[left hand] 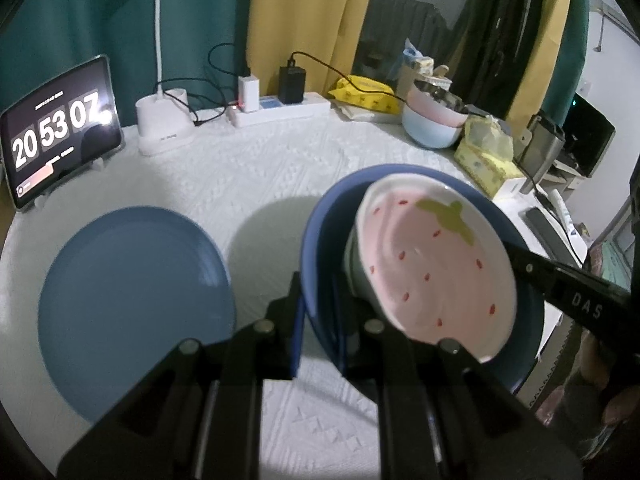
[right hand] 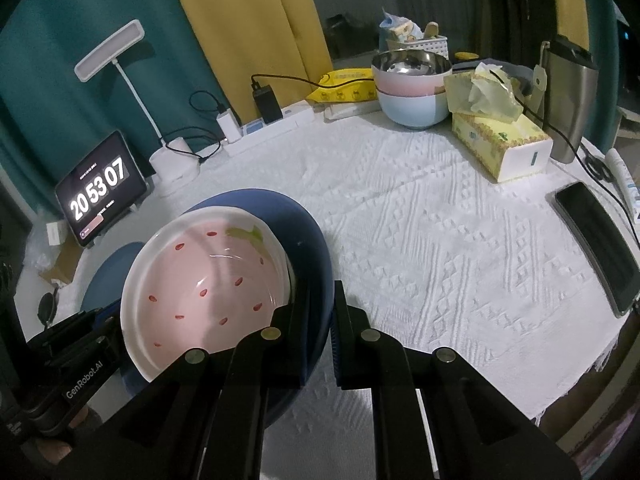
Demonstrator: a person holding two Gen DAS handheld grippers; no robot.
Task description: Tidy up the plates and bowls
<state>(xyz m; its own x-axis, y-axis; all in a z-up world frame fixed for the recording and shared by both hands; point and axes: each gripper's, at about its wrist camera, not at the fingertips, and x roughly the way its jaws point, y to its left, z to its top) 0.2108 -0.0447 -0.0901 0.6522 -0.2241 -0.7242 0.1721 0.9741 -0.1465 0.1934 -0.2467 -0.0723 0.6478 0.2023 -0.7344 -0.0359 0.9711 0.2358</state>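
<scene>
A dark blue bowl (left hand: 320,232) is held above the white tablecloth with a pink strawberry-pattern bowl (left hand: 432,256) tilted inside it. My left gripper (left hand: 318,312) is shut on the blue bowl's near rim. My right gripper (right hand: 320,316) is shut on the blue bowl's (right hand: 308,232) opposite rim, with the strawberry bowl (right hand: 208,280) just left of its fingers. A flat blue plate (left hand: 132,304) lies on the cloth to the left, and it also shows in the right wrist view (right hand: 104,284) behind the bowls.
Stacked pink and pale blue bowls (right hand: 412,88) with a steel bowl on top stand at the back. A tissue box (right hand: 500,140), a steel tumbler (right hand: 568,100), a phone (right hand: 596,240), a clock tablet (left hand: 60,132), a lamp base (left hand: 164,124) and a power strip (left hand: 280,108) ring the table.
</scene>
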